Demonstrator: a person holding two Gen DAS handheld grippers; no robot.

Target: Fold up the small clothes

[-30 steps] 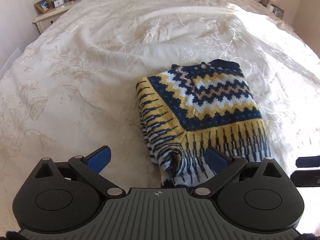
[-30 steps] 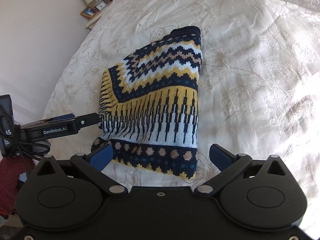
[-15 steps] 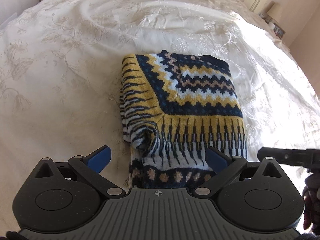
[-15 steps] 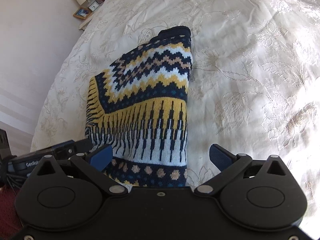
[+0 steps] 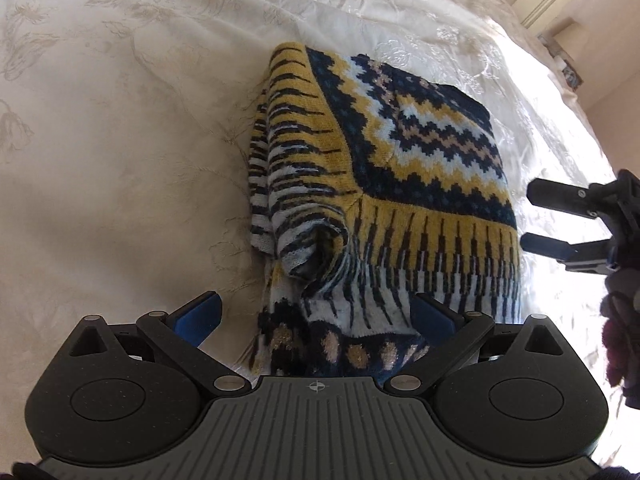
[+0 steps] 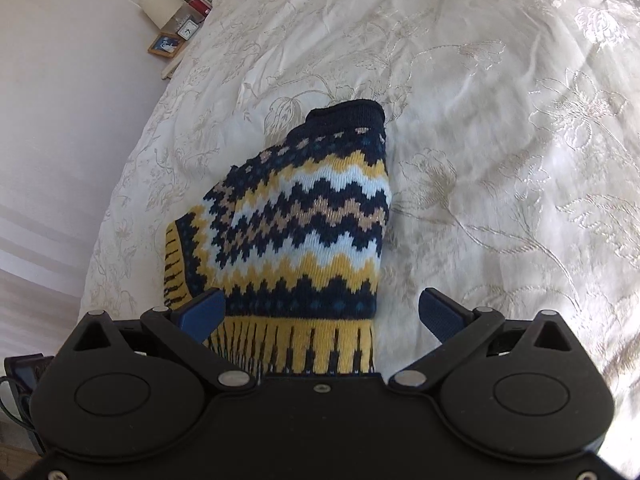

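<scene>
Cream bedspread [image 5: 120, 140] | folded zigzag-knit sweater [image 5: 400, 168], navy-yellow-white, sleeve bunched

A cream bedspread [image 6: 500, 128] embroidered with flowers fills both views, sunlit at the right. A nightstand [image 6: 170, 70] in the upper left of the right view carries a lamp [image 6: 160, 6], clock [image 6: 187, 30] and framed picture [image 6: 166, 45] against a pale wall [image 6: 60, 100].
</scene>
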